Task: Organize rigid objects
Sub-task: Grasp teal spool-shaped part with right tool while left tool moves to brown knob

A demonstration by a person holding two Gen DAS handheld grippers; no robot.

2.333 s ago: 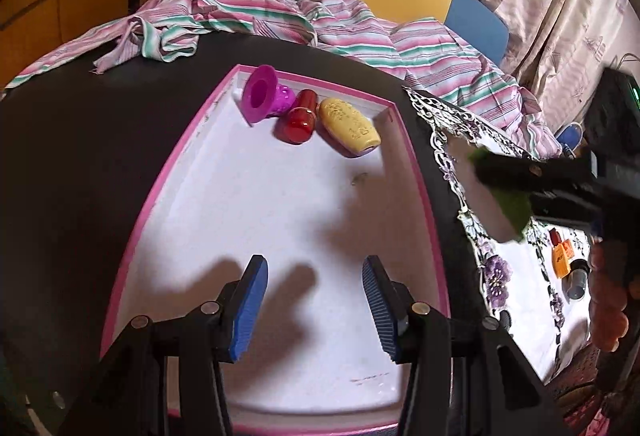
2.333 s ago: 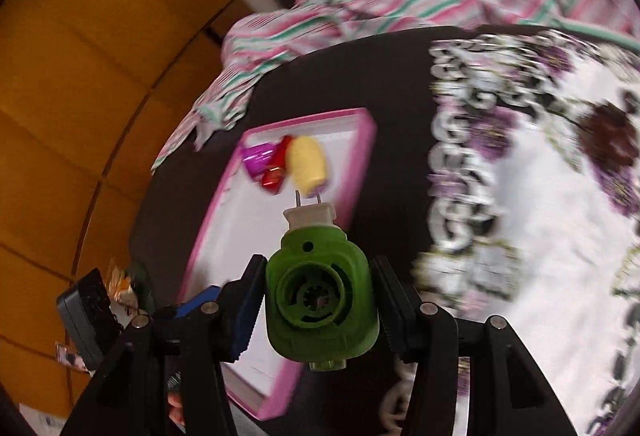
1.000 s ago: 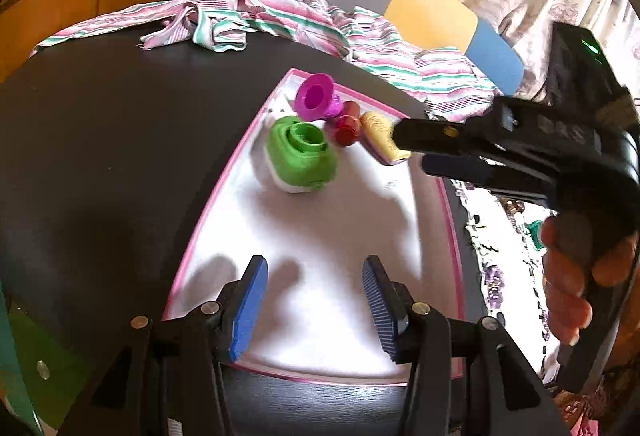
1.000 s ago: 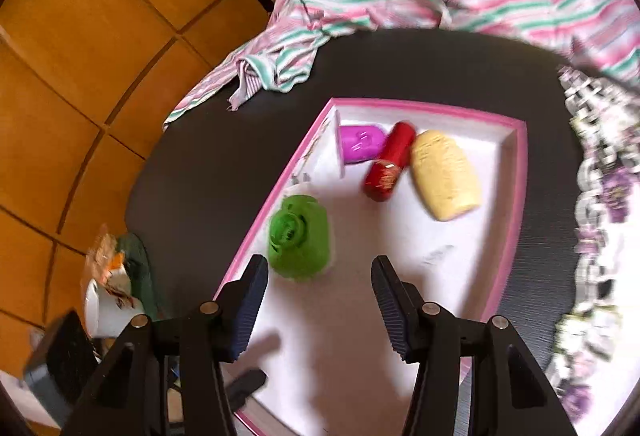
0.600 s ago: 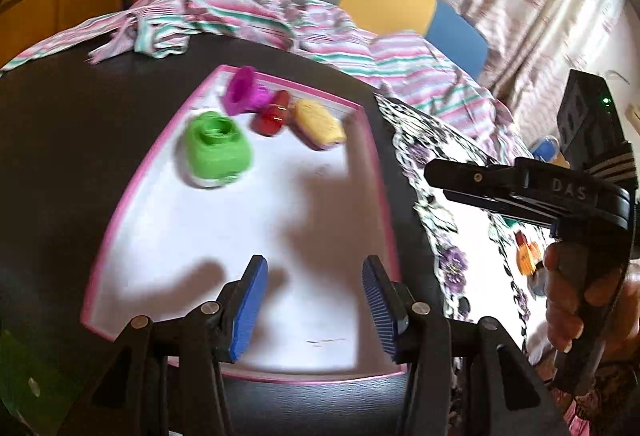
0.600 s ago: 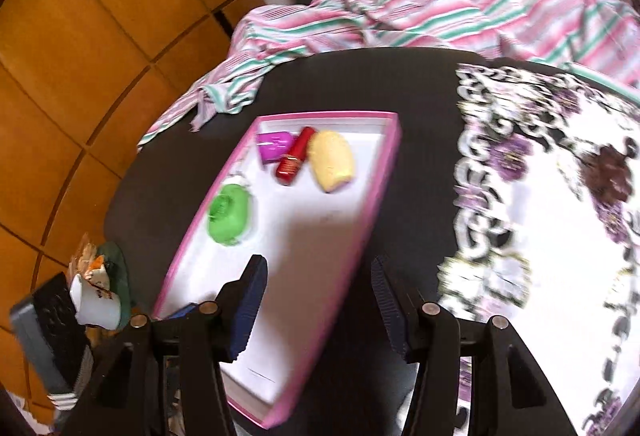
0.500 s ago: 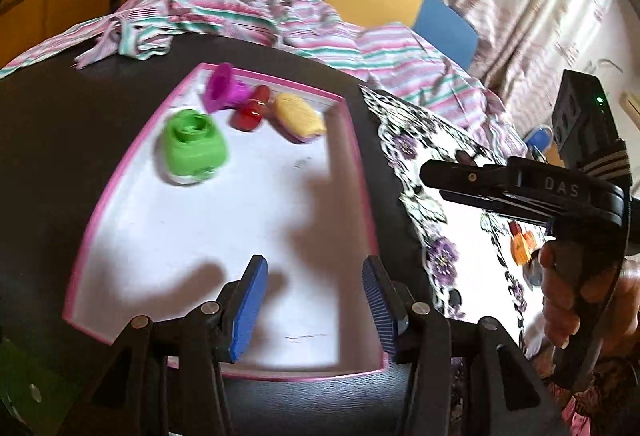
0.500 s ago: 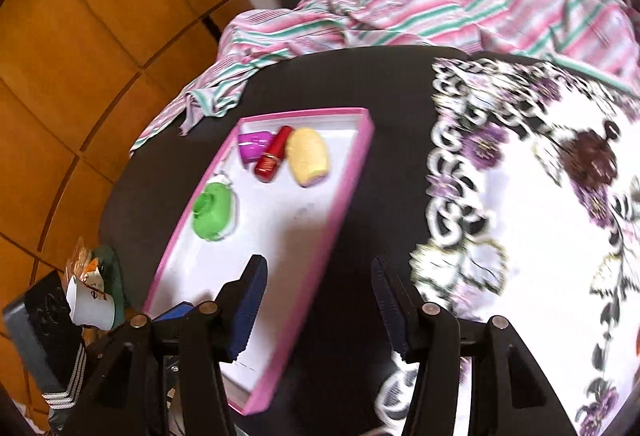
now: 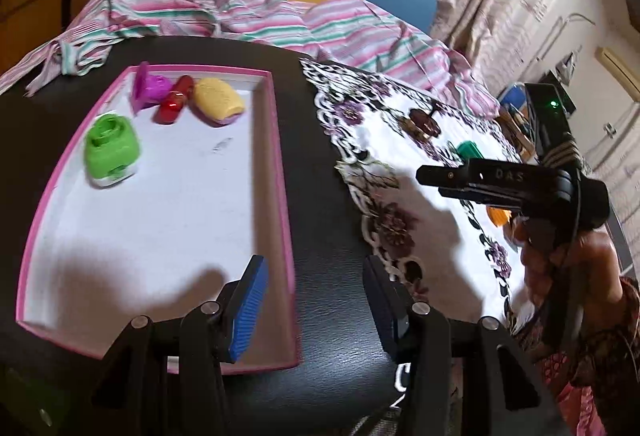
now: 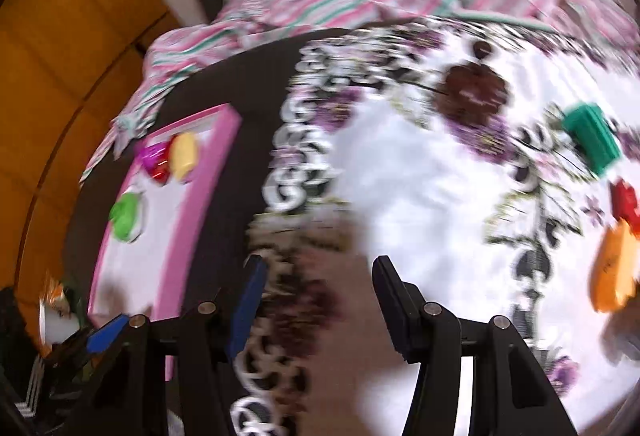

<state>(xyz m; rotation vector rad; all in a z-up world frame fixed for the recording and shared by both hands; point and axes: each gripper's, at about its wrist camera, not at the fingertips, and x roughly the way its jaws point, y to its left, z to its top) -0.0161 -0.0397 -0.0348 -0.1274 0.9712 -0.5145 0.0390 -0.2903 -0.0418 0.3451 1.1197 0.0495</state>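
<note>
**Empty right gripper heads back for more**

Our right gripper (image 10: 316, 300) has swung off the pink tray (image 9: 280, 172) to the floral cloth (image 10: 420, 172), leaving the green piece (image 9: 112, 152) there. Both jaws spread, empty, left gripper (image 9: 312, 300) too. At this speed we risk knocking the orange piece (image 10: 612, 268) or teal piece (image 10: 592, 140) beyond it.

Right wrist view smeared by motion blur throughout: floral cloth (image 10: 420, 176) pattern streaked, green item (image 10: 592, 140), red item (image 10: 626, 202) and orange item (image 10: 612, 272) at the right edge reduced to colour patches, kind unreadable. Pink tray (image 10: 200, 204) contents there only blobs. In the left wrist view, orange item (image 9: 498, 215) mostly hidden behind the right gripper (image 9: 430, 175); hand (image 9: 536, 256) on its handle blurred. Near end of the striped fabric (image 9: 280, 20) cut by the tabletop (image 9: 320, 220) edge.
</note>
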